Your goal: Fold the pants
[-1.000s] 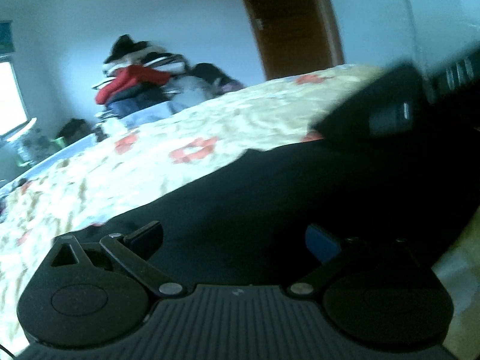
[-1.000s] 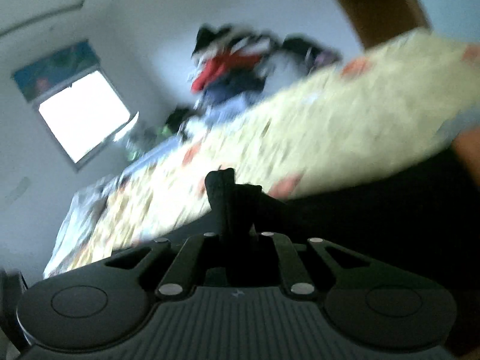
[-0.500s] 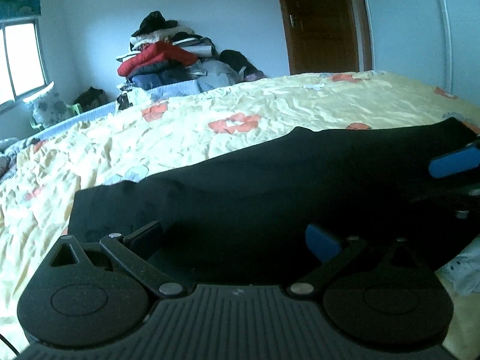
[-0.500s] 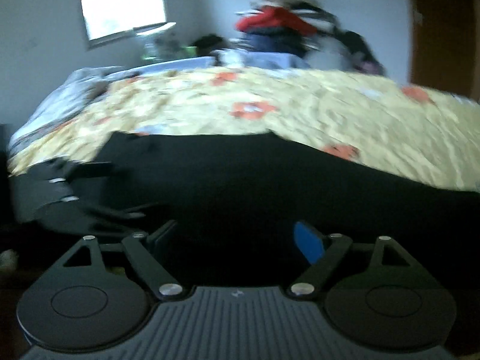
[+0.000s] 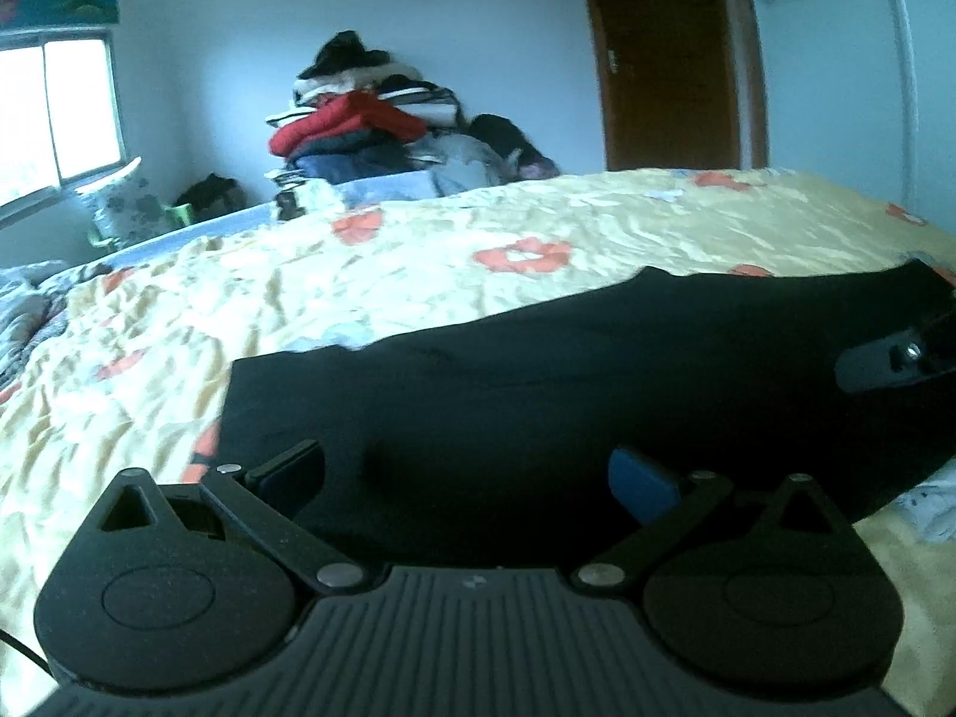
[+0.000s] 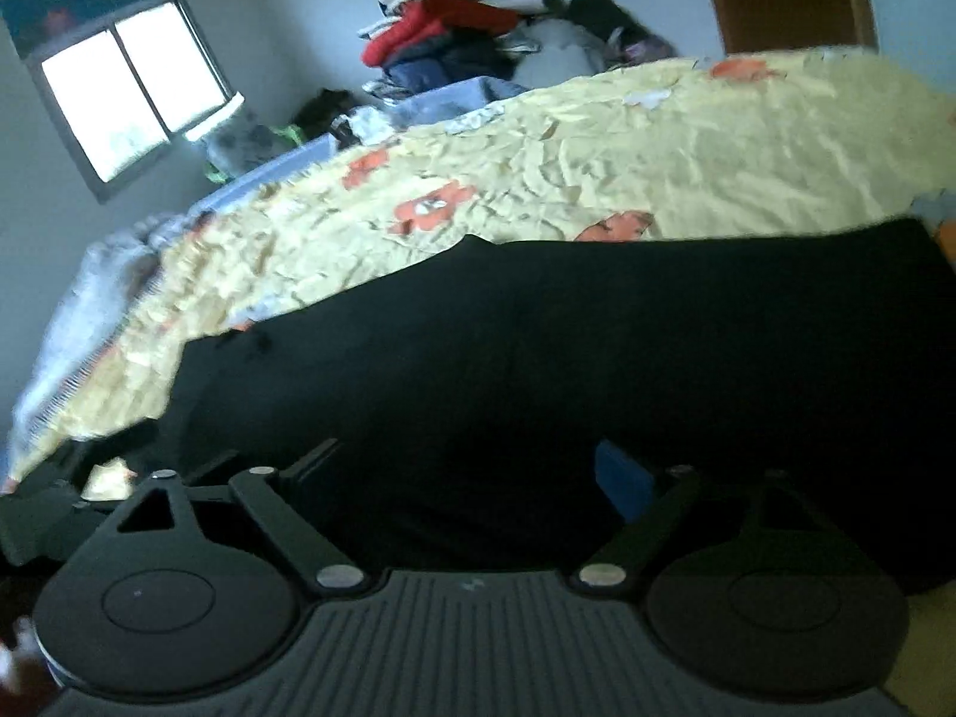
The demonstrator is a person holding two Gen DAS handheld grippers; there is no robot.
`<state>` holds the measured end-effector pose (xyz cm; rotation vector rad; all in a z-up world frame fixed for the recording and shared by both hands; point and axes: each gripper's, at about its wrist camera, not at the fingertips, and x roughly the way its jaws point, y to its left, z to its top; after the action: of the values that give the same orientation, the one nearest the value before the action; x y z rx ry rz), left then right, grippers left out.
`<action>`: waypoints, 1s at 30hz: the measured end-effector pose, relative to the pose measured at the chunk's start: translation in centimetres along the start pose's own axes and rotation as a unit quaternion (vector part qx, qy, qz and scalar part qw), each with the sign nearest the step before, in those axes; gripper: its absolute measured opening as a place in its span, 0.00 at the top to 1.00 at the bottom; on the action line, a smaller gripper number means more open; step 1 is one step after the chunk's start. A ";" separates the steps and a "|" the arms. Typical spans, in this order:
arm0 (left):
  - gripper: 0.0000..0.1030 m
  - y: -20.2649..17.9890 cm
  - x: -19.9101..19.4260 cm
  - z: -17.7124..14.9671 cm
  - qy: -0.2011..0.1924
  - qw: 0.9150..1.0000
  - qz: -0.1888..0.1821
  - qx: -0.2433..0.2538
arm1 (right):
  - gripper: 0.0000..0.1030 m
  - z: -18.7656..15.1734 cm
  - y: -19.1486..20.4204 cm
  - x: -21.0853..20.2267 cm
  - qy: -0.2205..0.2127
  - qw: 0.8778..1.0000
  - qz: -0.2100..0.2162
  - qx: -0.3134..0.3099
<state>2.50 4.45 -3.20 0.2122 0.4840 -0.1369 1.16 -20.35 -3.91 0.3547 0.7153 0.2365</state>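
We have the black pants (image 5: 538, 370) lying flat in a long band on the bed (image 5: 418, 275), both the left gripper (image 5: 472, 478) and the right gripper (image 6: 472, 472) with jaws apart and empty, the right's just opened, so next we judge a fresh grip on one end for the following fold

Your near field: black pants (image 5: 597, 370) lie flat across the front of the bed (image 5: 418, 257), low, nothing standing on them. Beyond them you have open yellow bedspread (image 6: 687, 137) up to the far edge. Obstacles sit behind the bed: a tall clothes pile (image 5: 370, 119) against the wall. At your right, the other gripper's finger (image 5: 884, 358) juts over the pants.
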 end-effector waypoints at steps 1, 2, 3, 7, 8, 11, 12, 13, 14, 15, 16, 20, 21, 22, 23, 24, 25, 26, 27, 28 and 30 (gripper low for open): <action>0.00 0.6 -0.2 -0.2 0.001 1.000 0.004 -0.005 | 0.04 -0.1 0.7 0.2 0.004 1.000 -0.006 -0.012; 0.00 1.2 -0.2 -0.3 0.007 1.000 0.006 -0.010 | 0.01 -0.3 1.4 0.5 0.008 1.000 -0.007 -0.021; 0.00 1.7 0.0 -0.5 0.018 1.000 0.004 -0.014 | 0.00 -0.5 1.8 0.7 0.017 0.999 -0.005 -0.026; 0.00 4.6 -0.1 -1.0 0.044 0.996 -0.037 -0.062 | 0.00 -1.4 3.4 1.4 0.027 0.997 -0.039 -0.067; 0.00 5.3 -0.6 -1.0 0.036 0.996 -0.041 -0.068 | 0.00 -1.3 3.8 1.2 0.026 0.996 -0.051 -0.064; 0.00 7.2 -1.8 -0.9 0.017 0.997 0.012 -0.069 | 0.00 -0.9 5.8 0.2 0.010 0.996 -0.040 -0.080; 0.00 8.1 -2.0 -0.9 0.014 0.997 0.029 -0.072 | 0.00 -0.9 6.8 -0.1 0.004 0.994 -0.038 -0.099; 0.00 9.3 -2.3 -1.0 0.014 0.996 0.041 -0.083 | 0.00 -0.9 8.0 -0.2 -0.003 0.991 -0.043 -0.126; 0.00 10.5 -2.5 -1.1 0.012 0.994 0.048 -0.096 | 0.00 -1.0 9.5 -0.2 -0.010 0.986 -0.050 -0.158; 0.00 11.9 -2.7 -1.4 0.009 0.992 0.057 -0.115 | 0.00 -1.2 11.0 -0.1 -0.016 0.980 -0.057 -0.188; 0.00 13.1 -2.8 -1.7 0.008 0.989 0.066 -0.130 | 0.00 -1.5 12.6 0.2 -0.020 0.974 -0.060 -0.219; 0.00 17.7 -2.2 -3.2 0.041 0.975 0.119 -0.181 | 0.00 -2.5 17.7 2.5 -0.019 0.956 -0.038 -0.292; 0.00 18.4 -2.1 -3.6 0.043 0.973 0.128 -0.186 | 0.00 -2.9 18.7 3.2 -0.016 0.952 -0.035 -0.304; 0.00 18.9 -2.0 -4.1 0.050 0.971 0.136 -0.190 | 0.00 -3.3 19.5 4.0 -0.012 0.947 -0.031 -0.319; 0.01 19.3 -1.9 -4.4 0.058 0.970 0.138 -0.194 | 0.00 -3.8 20.2 4.8 -0.010 0.942 -0.030 -0.333; 0.01 19.7 -1.7 -4.7 0.072 0.966 0.132 -0.209 | 0.00 -4.2 20.6 5.5 -0.005 0.939 -0.031 -0.342; 0.01 20.3 -1.6 -4.9 0.077 0.964 0.118 -0.226 | 0.00 -4.5 20.7 6.0 -0.004 0.938 -0.029 -0.346; 0.01 20.5 -1.9 -4.9 0.071 0.963 0.113 -0.234 | 0.00 -4.7 20.8 6.1 -0.013 0.937 -0.016 -0.348; 0.01 20.7 -2.1 -5.0 0.066 0.963 0.111 -0.239 | 0.00 -4.9 20.8 6.1 -0.028 0.937 0.004 -0.349; 0.01 20.8 -2.2 -5.0 0.067 0.962 0.110 -0.241 | 0.01 -5.0 21.0 5.9 -0.041 0.935 0.013 -0.352; 0.01 20.4 -2.3 -5.0 0.069 0.962 0.114 -0.237 | 0.01 -5.9 22.2 5.9 -0.069 0.918 0.005 -0.392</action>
<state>1.91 25.54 -2.93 -0.1951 0.6124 0.2208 -0.47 3.25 -2.80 -0.3899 0.4289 0.4791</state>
